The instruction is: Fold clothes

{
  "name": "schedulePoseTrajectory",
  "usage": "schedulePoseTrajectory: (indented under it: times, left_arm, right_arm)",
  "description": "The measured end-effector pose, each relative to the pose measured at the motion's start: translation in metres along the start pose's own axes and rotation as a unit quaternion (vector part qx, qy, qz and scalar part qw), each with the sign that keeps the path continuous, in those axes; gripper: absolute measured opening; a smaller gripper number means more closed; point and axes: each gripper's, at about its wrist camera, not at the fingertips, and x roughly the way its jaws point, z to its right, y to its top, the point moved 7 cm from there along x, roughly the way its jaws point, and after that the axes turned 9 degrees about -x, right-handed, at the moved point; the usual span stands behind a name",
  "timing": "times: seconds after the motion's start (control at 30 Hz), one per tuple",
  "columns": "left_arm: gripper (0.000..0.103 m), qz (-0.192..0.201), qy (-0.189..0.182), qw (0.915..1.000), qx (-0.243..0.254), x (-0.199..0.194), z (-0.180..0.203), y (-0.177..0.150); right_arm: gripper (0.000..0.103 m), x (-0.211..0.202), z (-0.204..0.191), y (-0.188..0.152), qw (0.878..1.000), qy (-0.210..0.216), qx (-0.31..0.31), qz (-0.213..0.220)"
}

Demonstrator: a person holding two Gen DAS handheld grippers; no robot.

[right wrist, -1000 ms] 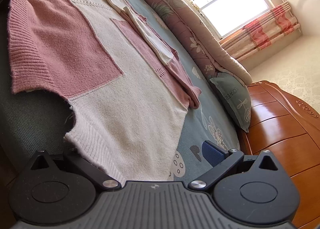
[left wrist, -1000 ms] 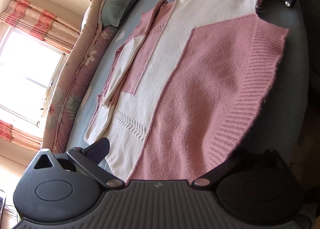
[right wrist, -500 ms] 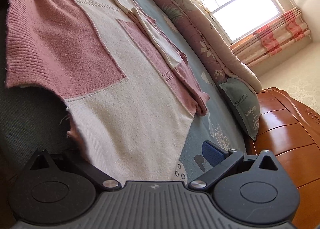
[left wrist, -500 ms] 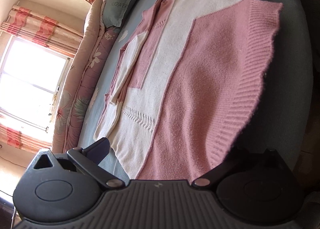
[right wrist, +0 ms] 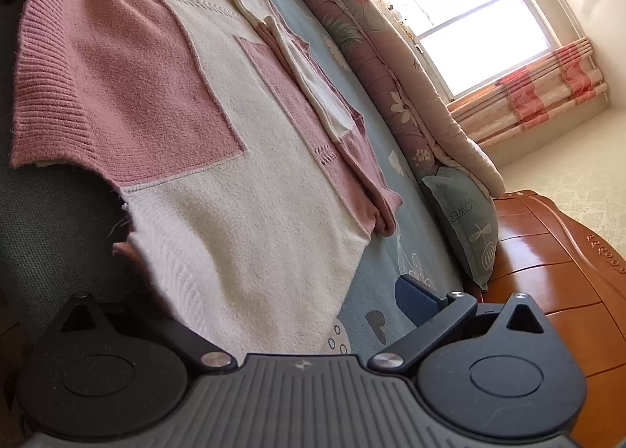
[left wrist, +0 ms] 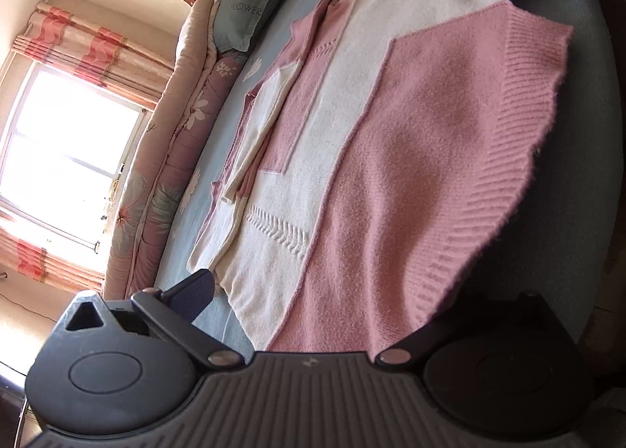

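A bed (left wrist: 219, 189) with a blue sheet holds a pink and white sweater (left wrist: 391, 158), a long rolled quilt (right wrist: 391, 68) and a green pillow (right wrist: 465, 221).

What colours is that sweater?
The sweater has pink and cream blocks, clearest in the right wrist view.

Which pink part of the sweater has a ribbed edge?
The big pink block at the hem, hanging over the bed edge. The narrow pink patch further in is flat knit, without ribs.
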Motion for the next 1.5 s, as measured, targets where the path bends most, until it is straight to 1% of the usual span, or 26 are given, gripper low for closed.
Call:
schedulePoseTrajectory:
  times: [0.03, 0.1, 0.2, 0.3, 0.37, 0.5, 0.63, 0.77, 0.93, 1.27, 1.33, 1.43, 1.5]
  left_arm:
    - [0.103, 0.0, 0.002, 1.0, 0.003, 0.001, 0.0, 0.002]
    - [0.103, 0.001, 0.007, 0.9999, 0.01, 0.003, 0.001, 0.007]
    - [0.103, -0.002, 0.021, 0.9998, 0.005, 0.002, -0.002, 0.004]
    - [0.103, -0.006, 0.034, 0.9994, -0.003, 0.001, -0.004, 0.002]
    - [0.103, -0.009, 0.04, 0.9991, -0.008, 0.001, -0.005, 0.003]
    - [0.103, -0.005, 0.066, 0.9972, -0.035, 0.0, -0.013, 0.003]
    - [0.103, 0.007, 0.095, 0.9946, -0.041, -0.003, -0.014, 0.001]
    - [0.103, 0.031, 0.129, 0.99, -0.048, -0.008, -0.018, 0.005]
    - [0.103, 0.03, 0.128, 0.99, -0.049, -0.001, -0.022, 0.006]
    - [0.103, 0.05, 0.15, 0.9865, -0.043, 0.003, -0.037, 0.018]
    - [0.103, 0.047, 0.148, 0.9866, -0.048, 0.005, -0.039, 0.019]
    - [0.103, 0.04, 0.128, 0.99, -0.044, 0.006, -0.031, 0.016]
    - [0.103, 0.033, 0.097, 0.994, -0.039, 0.005, -0.02, 0.011]
  right_arm:
    - [0.103, 0.0, -0.001, 0.005, 1.0, -0.009, -0.009, 0.008]
    - [0.103, 0.003, -0.001, 0.013, 1.0, -0.019, -0.008, 0.019]
    - [0.103, 0.007, 0.003, 0.012, 1.0, -0.019, 0.006, 0.011]
    - [0.103, 0.004, 0.004, 0.005, 0.999, -0.03, 0.021, 0.007]
    - [0.103, 0.003, 0.003, 0.007, 0.999, -0.049, 0.018, 0.008]
    - [0.103, -0.003, 0.004, 0.011, 0.994, -0.106, 0.008, 0.014]
    - [0.103, -0.005, 0.006, 0.012, 0.991, -0.134, 0.006, 0.016]
    - [0.103, -0.009, 0.009, 0.015, 0.986, -0.166, 0.002, 0.022]
    - [0.103, -0.007, 0.01, 0.015, 0.986, -0.167, -0.004, 0.024]
    - [0.103, -0.002, 0.028, 0.021, 0.98, -0.199, -0.01, 0.025]
    - [0.103, 0.001, 0.031, 0.023, 0.981, -0.195, -0.005, 0.024]
    - [0.103, 0.002, 0.028, 0.022, 0.984, -0.175, -0.001, 0.021]
    - [0.103, 0.002, 0.02, 0.019, 0.988, -0.153, -0.003, 0.021]
